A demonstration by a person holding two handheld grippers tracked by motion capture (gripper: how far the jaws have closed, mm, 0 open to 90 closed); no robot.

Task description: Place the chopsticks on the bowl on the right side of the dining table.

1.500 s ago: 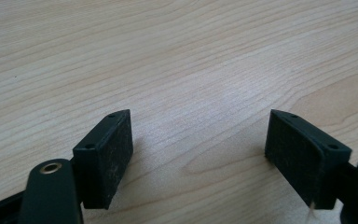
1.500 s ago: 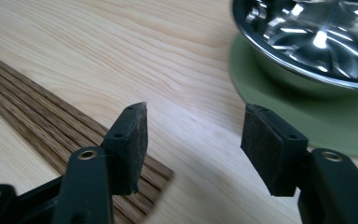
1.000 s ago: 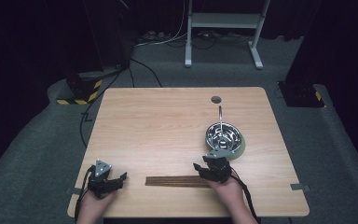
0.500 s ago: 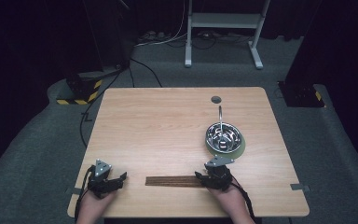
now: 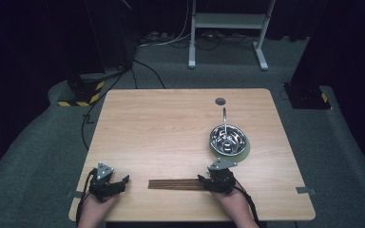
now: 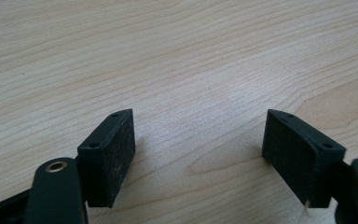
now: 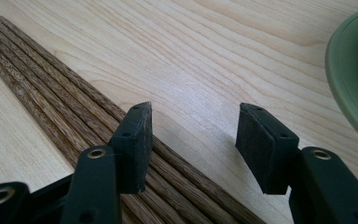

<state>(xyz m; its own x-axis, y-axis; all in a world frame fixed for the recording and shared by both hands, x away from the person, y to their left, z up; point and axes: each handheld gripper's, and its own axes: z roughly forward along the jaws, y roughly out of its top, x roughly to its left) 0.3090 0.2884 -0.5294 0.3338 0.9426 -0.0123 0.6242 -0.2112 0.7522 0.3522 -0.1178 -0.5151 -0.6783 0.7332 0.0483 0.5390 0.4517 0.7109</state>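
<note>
A bundle of several dark wooden chopsticks [image 5: 176,184] lies flat near the table's front edge. My right gripper [image 5: 208,180] rests at its right end. In the right gripper view it [image 7: 193,121] is open, with its left jaw over the chopsticks [image 7: 51,93] and bare wood between the pads. A metal bowl [image 5: 227,137] with a long metal handle sticking out of it sits on a green plate [image 5: 244,151] just behind that gripper; the plate's rim [image 7: 354,70] shows at the right. My left gripper [image 5: 120,183] [image 6: 200,126] rests open on bare table at the front left.
The light wooden table [image 5: 171,128] has a small round hole [image 5: 220,101] near its far edge. Dark floor with cables and a white stand [image 5: 228,28] lies beyond the table.
My right gripper has shifted slightly toward the table's front edge, at the chopsticks' right end. The left gripper has kept still.
</note>
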